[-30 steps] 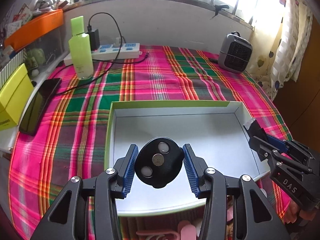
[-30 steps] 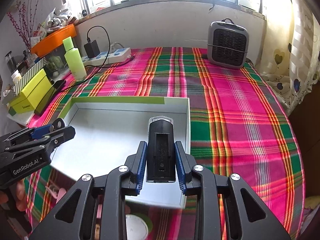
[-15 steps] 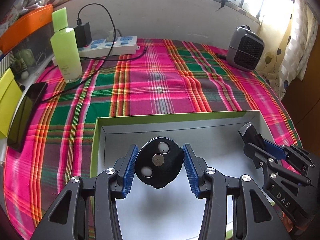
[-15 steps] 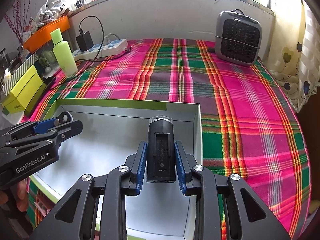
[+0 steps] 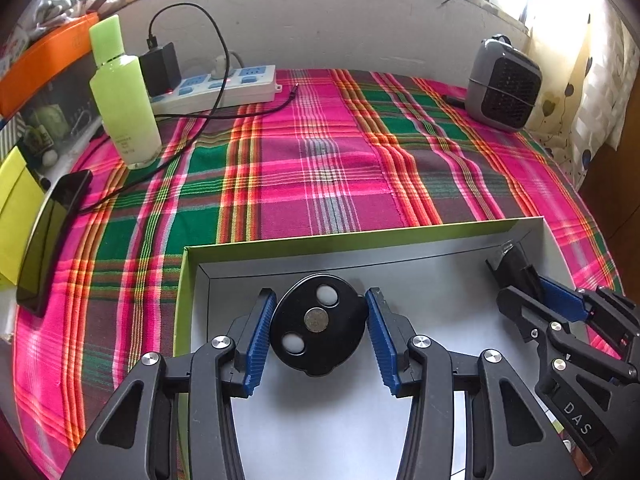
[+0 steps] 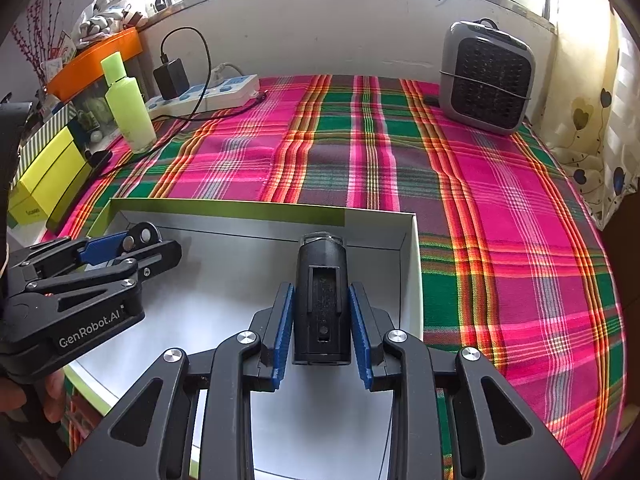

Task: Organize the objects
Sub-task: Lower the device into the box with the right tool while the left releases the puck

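Observation:
My left gripper (image 5: 318, 320) is shut on a black oval disc (image 5: 318, 326) with two white dots and a metal centre, held over the left part of a shallow box (image 5: 360, 236) with a green rim and a pale floor. My right gripper (image 6: 321, 314) is shut on a black block-shaped device (image 6: 321, 300) with a clear front end, held over the box's right part near its right wall (image 6: 412, 264). In each view the other gripper shows at the side: the right one (image 5: 532, 292) and the left one (image 6: 120, 248).
The box lies on a pink and green plaid cloth (image 6: 360, 152). At the back stand a grey heater (image 6: 486, 76), a white power strip (image 5: 216, 88) with a black charger, and a green bottle (image 5: 124, 108). A black phone (image 5: 52, 232) and yellow boxes (image 6: 48, 176) lie at the left edge.
Both grippers have moved forward and down over the box, which now fills more of the lower view. Each keeps its hold on its object.

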`<state>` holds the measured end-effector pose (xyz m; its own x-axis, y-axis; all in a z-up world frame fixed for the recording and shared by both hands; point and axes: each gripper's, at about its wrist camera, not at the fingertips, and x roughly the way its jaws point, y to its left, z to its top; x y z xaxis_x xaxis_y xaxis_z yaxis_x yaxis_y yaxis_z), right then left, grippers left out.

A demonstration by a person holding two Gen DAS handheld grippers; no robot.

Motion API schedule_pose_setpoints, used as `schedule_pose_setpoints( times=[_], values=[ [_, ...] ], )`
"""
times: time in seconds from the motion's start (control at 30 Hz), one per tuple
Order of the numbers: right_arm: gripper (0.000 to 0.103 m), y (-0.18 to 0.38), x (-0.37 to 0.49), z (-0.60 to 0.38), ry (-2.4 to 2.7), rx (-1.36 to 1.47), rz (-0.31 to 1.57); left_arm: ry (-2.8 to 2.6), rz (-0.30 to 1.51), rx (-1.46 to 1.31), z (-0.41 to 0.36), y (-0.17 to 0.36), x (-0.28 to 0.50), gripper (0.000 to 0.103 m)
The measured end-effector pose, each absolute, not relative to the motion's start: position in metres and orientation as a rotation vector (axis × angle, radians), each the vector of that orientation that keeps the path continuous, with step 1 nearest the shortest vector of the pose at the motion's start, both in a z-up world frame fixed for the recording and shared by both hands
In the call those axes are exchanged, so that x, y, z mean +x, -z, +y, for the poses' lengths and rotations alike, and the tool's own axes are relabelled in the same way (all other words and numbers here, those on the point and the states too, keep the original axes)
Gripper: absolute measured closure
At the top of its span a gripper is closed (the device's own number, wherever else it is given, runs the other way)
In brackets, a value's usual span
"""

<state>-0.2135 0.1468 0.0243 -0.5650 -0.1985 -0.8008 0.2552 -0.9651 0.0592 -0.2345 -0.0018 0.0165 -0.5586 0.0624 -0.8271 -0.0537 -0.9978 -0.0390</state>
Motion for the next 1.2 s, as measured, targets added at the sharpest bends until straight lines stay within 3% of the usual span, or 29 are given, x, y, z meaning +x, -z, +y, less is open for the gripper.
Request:
schedule_pose_setpoints(
  times=[1.0,1.2],
  values=[
    [0.074,-0.0221,-0.2122,0.1394,2.624,1.297,0.205,-2.742,0.030,-1.461,-0.0008,-0.0147,-0.2333,0.058],
    [0.068,-0.0237,-0.2096,0.1392,2.648,1.277,0.209,-2.746,0.034,-1.460,-0.0015,-0.0139,-0.2298,0.058]
  ],
)
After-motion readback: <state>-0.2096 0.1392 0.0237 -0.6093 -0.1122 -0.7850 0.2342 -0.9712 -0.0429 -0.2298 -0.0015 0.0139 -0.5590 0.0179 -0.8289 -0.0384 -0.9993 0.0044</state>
